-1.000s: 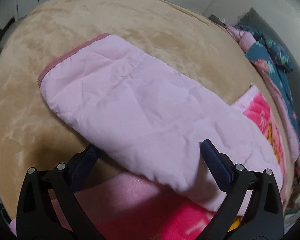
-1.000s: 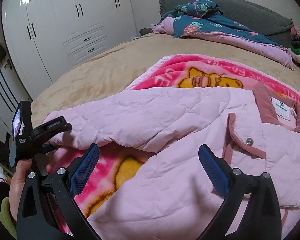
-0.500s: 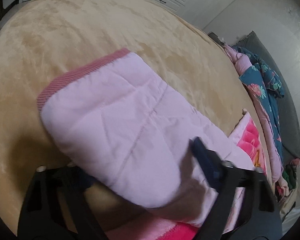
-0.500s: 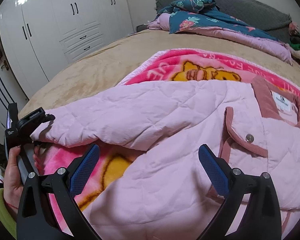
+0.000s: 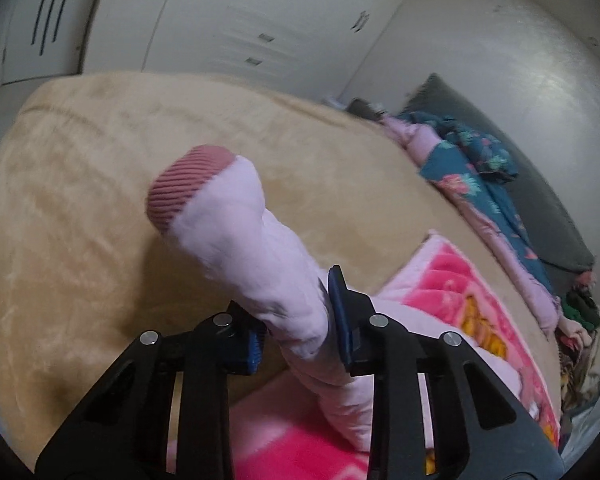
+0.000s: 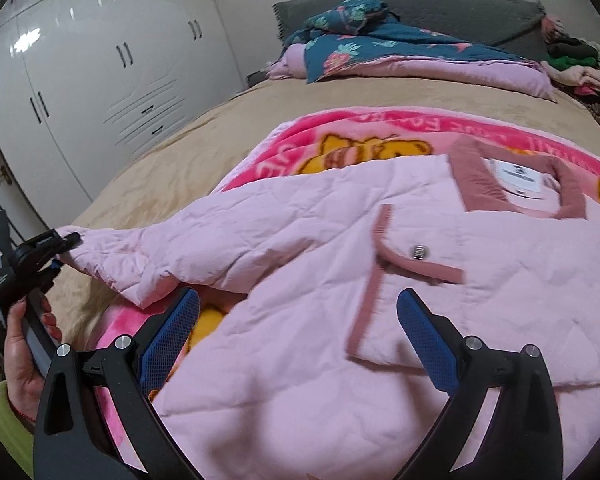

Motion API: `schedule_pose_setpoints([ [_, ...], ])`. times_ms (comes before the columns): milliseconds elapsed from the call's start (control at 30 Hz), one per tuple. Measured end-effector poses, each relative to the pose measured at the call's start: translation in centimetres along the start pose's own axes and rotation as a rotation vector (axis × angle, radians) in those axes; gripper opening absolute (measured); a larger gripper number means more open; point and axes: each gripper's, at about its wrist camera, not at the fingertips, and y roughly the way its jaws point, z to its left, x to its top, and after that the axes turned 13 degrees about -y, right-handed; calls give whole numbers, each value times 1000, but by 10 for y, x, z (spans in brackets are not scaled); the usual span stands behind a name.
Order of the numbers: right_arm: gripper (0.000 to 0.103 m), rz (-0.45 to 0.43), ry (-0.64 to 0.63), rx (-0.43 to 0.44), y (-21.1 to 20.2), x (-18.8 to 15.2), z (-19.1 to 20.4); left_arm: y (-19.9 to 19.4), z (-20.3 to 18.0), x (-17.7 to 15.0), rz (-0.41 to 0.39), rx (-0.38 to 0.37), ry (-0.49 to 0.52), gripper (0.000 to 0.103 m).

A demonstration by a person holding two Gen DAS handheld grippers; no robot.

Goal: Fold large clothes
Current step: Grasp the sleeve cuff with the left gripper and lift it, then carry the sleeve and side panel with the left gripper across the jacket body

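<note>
A pale pink quilted jacket (image 6: pixel 340 320) with dusty-rose trim lies front-up on a pink cartoon blanket (image 6: pixel 340 148) on the bed. Its sleeve (image 5: pixel 252 248) with a ribbed rose cuff (image 5: pixel 184 184) is pinched in my left gripper (image 5: pixel 296 320) and lifted off the bed. In the right wrist view the left gripper (image 6: pixel 56 248) holds the sleeve end at far left. My right gripper (image 6: pixel 296 336) is open and empty, hovering above the jacket's lower front, below the snap button (image 6: pixel 419 251).
The bed has a tan plush cover (image 5: pixel 80 220). A teal floral quilt (image 6: pixel 380 48) and a grey headboard (image 6: pixel 440 4) lie at the far end, with piled clothes (image 6: pixel 572 64) at the right. White wardrobes (image 6: pixel 100 68) stand along the left.
My left gripper went from open over the flat sleeve to shut on it, and raised the cuff end off the bed. The right gripper moved slightly forward over the jacket, still open.
</note>
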Motion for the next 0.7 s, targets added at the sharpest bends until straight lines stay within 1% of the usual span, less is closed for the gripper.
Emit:
schedule_pose_setpoints([
  [33, 98, -6, 13, -8, -6, -3, -5, -7, -6, -1, -10, -31, 10, 20],
  [100, 98, -12, 33, -19, -15, -7, -13, -19, -17, -4, -26, -66, 41, 18],
  [167, 98, -13, 27, -29, -27, -11, -20, -32, -31, -9, -35, -112, 68, 16],
  [267, 98, -27, 9, -71, -48, -13, -29, -45, -52, -18, -37, -152, 117, 15],
  [300, 98, -45, 18, -80, -61, -14, -36, -51, -62, -23, -35, -170, 140, 15],
  [433, 98, -86, 46, -107, -93, -22, -56, -66, -84, -36, -29, -212, 190, 12],
  [567, 98, -106, 68, -132, -119, -35, -76, -82, -105, -48, -23, -246, 239, 12],
  [633, 98, -117, 80, -132, -128, -40, -83, -92, -118, -54, -43, -238, 282, 11],
  [700, 98, -132, 94, -137, -138, -45, -90, -99, -127, -56, -49, -245, 294, 11],
])
